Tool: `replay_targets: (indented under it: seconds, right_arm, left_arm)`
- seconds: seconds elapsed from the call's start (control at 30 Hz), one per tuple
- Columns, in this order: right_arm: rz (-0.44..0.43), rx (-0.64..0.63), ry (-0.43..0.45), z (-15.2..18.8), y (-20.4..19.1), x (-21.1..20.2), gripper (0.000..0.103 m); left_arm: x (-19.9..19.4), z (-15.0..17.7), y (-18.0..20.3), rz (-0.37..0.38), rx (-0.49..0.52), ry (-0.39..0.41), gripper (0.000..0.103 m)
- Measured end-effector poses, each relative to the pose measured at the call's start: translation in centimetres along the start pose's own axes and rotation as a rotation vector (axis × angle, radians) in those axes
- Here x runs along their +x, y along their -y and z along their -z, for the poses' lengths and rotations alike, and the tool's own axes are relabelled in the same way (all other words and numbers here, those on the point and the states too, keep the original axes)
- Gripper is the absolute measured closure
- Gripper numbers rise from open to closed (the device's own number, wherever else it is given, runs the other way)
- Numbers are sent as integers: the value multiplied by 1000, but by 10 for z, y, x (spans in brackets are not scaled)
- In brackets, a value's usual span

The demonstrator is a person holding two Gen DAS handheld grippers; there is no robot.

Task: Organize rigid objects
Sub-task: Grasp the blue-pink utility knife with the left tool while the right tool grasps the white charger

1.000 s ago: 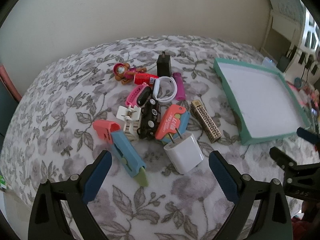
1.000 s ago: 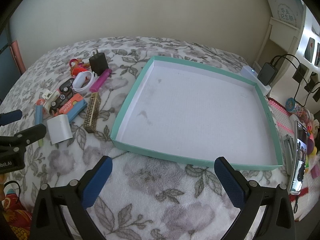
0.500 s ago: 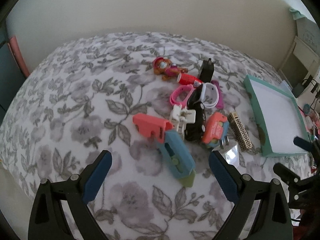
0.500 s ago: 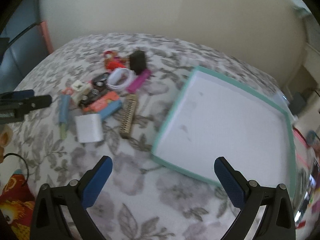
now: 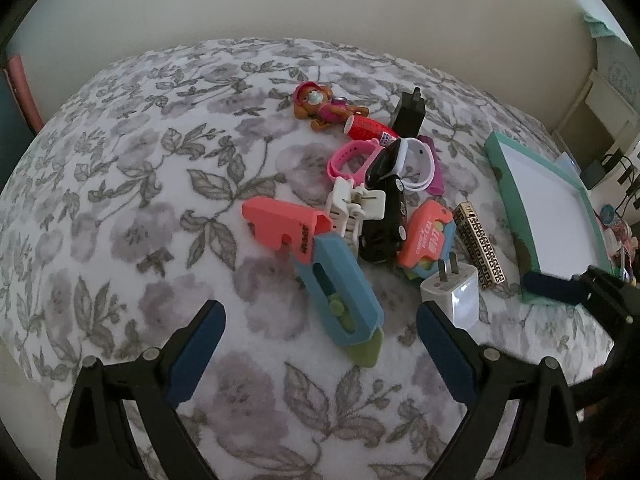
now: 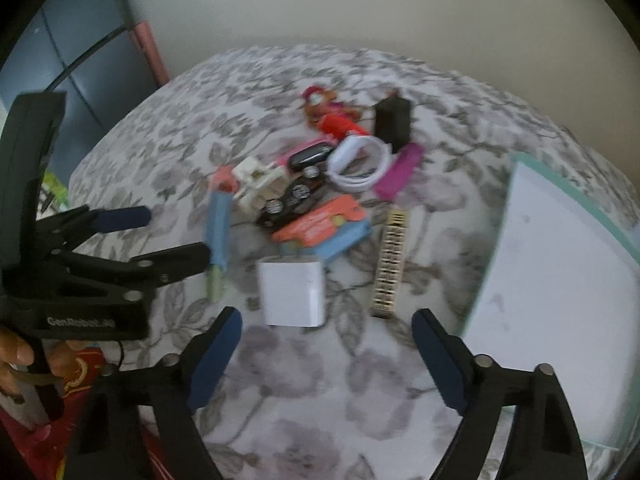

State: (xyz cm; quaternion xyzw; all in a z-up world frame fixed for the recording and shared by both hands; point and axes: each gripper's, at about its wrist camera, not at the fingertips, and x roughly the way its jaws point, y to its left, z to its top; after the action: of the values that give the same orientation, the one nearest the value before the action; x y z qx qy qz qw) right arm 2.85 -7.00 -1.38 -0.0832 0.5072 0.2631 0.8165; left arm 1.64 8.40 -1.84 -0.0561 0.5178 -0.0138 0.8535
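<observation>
A: On the floral blanket [image 5: 132, 184], mid-frame — pile of small stuff. White charger [image 6: 290, 294] sits nearest, just ahead of the right gripper [image 6: 326, 350].

B: R claw state?

A: Jaws apart, nothing between the pads; they've just been narrowing a bit. Charger lies beyond the tips, not touched.

B: Left gripper [image 5: 320, 344]?

A: Spread wide too, empty. Blue cutter [image 5: 340, 292] w/ green tip lies between its fingers' line, further out; pads don't reach it.

B: Rest of pile?

A: Coral cutter [image 5: 280, 228], black toy car [image 5: 386, 220], patterned gold bar [image 5: 480, 246], pink band [image 5: 348, 158], white band [image 5: 420, 164], black plug [image 5: 408, 114]. Right-cam pic is blurred, so the small ones are prob. the same items there.

B: Tray?

A: Teal tray [image 5: 508, 184] to the right of the pile, white inside, nothing in it.
</observation>
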Motion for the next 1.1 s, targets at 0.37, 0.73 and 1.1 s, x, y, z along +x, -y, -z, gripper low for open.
replay_targets:
  seconds: [0.37, 0.73, 1.1]
  right_arm:
    - [-49, -22, -58, -8, -14, 21, 31]
    - [-21, -40, -88, -16, -19, 40, 44]
    - [-2, -62, -136, -21, -20, 56, 48]
  left_arm:
    - [13, -9, -2, 19, -16, -5, 12]
    - [30, -14, -3, 21, -23, -38, 19]
    - [46, -13, -2, 49, -41, -86, 42]
